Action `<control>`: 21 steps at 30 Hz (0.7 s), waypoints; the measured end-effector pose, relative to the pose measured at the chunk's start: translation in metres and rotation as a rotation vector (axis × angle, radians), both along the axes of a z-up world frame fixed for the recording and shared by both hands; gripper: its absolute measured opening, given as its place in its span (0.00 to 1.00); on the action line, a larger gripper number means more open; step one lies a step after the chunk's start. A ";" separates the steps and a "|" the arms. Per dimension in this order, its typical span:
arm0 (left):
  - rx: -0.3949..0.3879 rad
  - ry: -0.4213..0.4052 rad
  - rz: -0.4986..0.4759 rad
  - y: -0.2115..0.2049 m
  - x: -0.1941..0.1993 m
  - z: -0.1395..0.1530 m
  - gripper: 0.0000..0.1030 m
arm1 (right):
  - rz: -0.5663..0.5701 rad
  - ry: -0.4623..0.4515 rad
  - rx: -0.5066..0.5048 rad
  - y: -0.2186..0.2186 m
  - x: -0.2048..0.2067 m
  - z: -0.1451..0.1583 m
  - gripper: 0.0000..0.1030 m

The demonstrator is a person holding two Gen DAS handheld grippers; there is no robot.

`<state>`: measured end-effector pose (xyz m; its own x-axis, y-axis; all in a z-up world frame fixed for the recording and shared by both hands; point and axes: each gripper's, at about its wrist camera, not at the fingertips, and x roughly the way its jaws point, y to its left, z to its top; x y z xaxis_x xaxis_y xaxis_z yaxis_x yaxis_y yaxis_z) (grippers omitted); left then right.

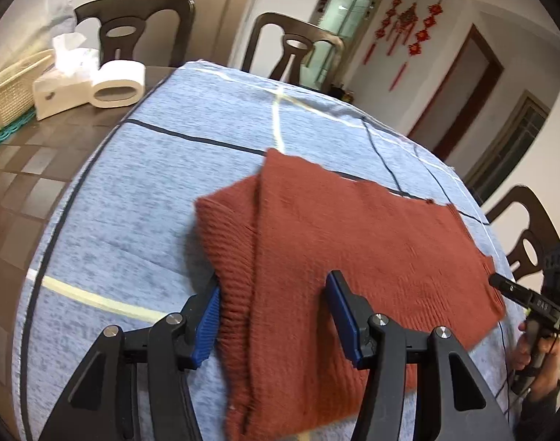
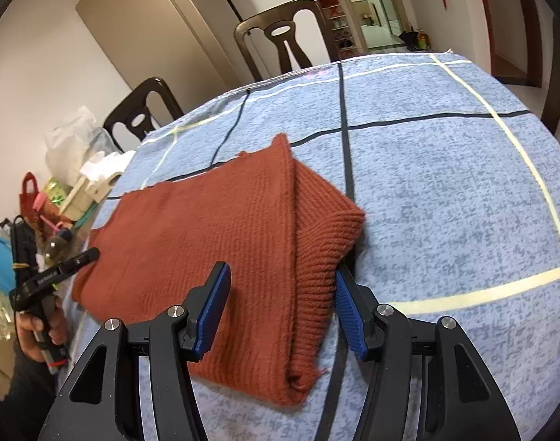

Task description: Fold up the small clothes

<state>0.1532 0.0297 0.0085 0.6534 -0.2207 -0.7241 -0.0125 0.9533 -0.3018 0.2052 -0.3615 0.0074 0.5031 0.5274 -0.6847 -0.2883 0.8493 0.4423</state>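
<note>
A: How many garments?
B: One rust sweater [image 1: 353, 257], folded on the blue checked cloth [image 1: 132, 202].
A: And the grippers?
B: Two. The left gripper [image 1: 276, 316] and right gripper [image 2: 280, 312] each stand parted over a ribbed edge, not pinching it. Two chairs [image 2: 280, 36] sit behind.

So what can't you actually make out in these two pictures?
- Left wrist view: the rust-red knitted garment has its near hem cut off by the bottom edge and the left gripper.
- Right wrist view: its underside is hidden by its own fold.
- Right wrist view: clutter beyond the tablecloth is too small and warped.
- Both views: what kind of garment it is.
</note>
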 end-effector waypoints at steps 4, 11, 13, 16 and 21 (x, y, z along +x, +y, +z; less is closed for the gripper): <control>0.010 -0.004 0.001 0.000 0.005 -0.001 0.55 | 0.002 -0.002 0.002 0.002 0.006 -0.002 0.55; 0.123 -0.004 0.018 -0.014 0.004 0.000 0.43 | -0.007 -0.011 -0.052 0.013 0.006 0.001 0.40; 0.158 -0.006 0.023 -0.018 0.003 0.002 0.38 | -0.013 -0.017 -0.087 0.015 0.005 0.000 0.33; 0.201 -0.006 0.028 -0.025 0.004 0.004 0.29 | -0.022 -0.005 -0.084 0.013 0.008 0.001 0.25; 0.243 -0.011 0.034 -0.030 0.004 0.007 0.19 | -0.018 -0.014 -0.115 0.017 0.008 0.004 0.15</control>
